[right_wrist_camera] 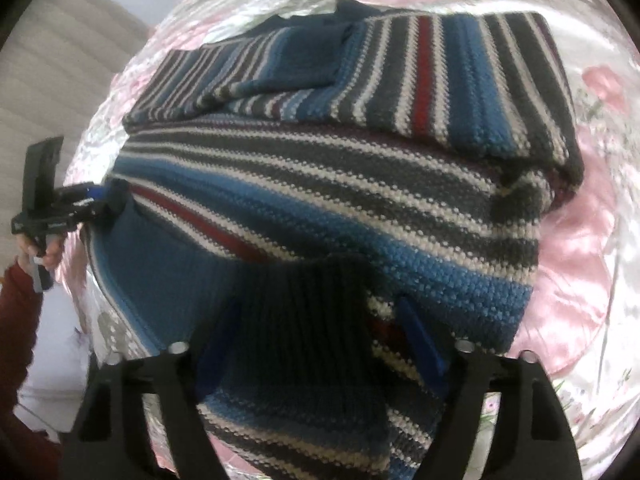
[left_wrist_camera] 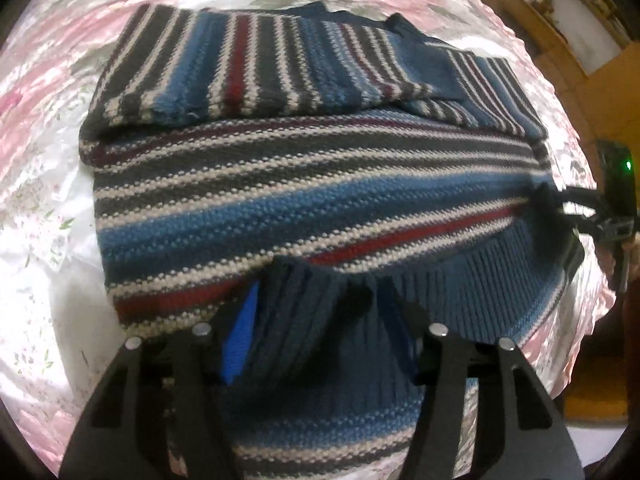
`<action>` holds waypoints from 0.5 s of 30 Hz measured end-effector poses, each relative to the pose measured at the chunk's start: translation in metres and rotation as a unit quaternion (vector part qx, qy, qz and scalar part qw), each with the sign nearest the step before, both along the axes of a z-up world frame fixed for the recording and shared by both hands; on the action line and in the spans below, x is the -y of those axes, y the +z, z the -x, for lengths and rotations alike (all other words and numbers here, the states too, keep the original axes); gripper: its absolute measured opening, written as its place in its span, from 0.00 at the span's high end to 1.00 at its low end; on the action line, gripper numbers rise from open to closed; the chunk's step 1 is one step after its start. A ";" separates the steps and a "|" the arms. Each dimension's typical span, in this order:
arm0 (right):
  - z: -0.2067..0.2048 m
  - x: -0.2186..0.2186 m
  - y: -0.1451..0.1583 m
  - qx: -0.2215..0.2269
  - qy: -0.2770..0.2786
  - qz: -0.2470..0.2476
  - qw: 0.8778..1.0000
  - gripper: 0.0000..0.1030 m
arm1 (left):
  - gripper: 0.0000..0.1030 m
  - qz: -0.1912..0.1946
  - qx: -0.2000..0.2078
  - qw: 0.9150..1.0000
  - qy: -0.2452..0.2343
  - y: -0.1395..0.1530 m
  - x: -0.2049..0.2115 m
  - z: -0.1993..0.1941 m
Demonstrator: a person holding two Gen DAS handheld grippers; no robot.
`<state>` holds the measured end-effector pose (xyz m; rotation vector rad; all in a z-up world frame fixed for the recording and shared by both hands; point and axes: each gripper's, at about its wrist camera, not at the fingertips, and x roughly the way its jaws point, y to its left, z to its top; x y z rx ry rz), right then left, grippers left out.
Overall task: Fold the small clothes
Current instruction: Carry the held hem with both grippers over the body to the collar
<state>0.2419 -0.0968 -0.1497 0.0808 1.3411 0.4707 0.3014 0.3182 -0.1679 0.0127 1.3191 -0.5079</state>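
- You are working over a shiny pink and white floral sheet point(left_wrist_camera: 48, 208) that covers the whole surface; in the left wrist view wooden furniture point(left_wrist_camera: 548, 28) shows at the top right, and in the right wrist view a pale ribbed wall or curtain point(right_wrist_camera: 60, 80) shows at the upper left.
- The striped sweater point(left_wrist_camera: 304, 184) lies across the middle of the sheet, knitted in blue, grey, white and red, with both sleeves point(right_wrist_camera: 460, 76) folded over its upper part.
- Your left gripper point(left_wrist_camera: 316, 316) has the ribbed blue hem point(left_wrist_camera: 480, 300) bunched up between its fingers, which are closed in on the fabric; a fold of hem rises between them.
- Your right gripper point(right_wrist_camera: 320, 320) likewise has a dark ribbed bunch of hem pinched between its fingers, at the other end of the hem.
- In the left wrist view the right gripper appears at the right edge of the sweater, touching the hem corner; in the right wrist view the left gripper appears at the left edge, held by a hand point(right_wrist_camera: 44, 252) with a dark red sleeve point(right_wrist_camera: 16, 320).
- The hem between the two grippers is lifted and curved, while the sweater body lies flat on the sheet.
- The fingertips of both grippers are buried in knit, so you cannot see the pads themselves.
- The collar at the far edge is mostly hidden by the folded sleeves, and both pictures are soft with blur.
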 end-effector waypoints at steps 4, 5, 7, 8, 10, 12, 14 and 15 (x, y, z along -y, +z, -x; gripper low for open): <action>0.001 -0.005 0.001 0.001 0.015 -0.007 1.000 0.57 | 0.68 -0.016 0.009 1.000 -0.013 0.002 0.004 0.009; 0.001 -0.008 0.001 0.004 0.019 -0.004 1.000 0.61 | 0.70 -0.022 0.011 1.000 -0.012 0.002 0.004 0.009; 0.002 -0.009 0.002 0.004 0.022 -0.010 1.000 0.83 | 0.79 -0.022 0.015 1.000 -0.003 0.003 0.001 0.009; 0.003 -0.005 0.005 0.003 0.012 -0.025 1.000 0.84 | 0.80 -0.016 0.015 1.000 0.002 0.004 -0.002 0.010; 0.006 0.000 0.011 0.010 0.004 -0.054 0.998 0.87 | 0.83 0.004 0.018 1.000 0.011 0.010 -0.010 0.013; 0.012 0.006 0.020 0.021 -0.003 -0.072 0.997 0.88 | 0.83 0.017 0.029 0.999 0.009 0.018 -0.014 0.022; 0.017 0.013 0.027 0.028 -0.014 -0.093 0.995 0.88 | 0.83 0.027 0.040 0.999 0.001 0.026 -0.016 0.031; 0.020 0.016 0.031 0.030 -0.023 -0.106 0.994 0.89 | 0.83 0.030 0.046 0.999 -0.001 0.031 -0.017 0.036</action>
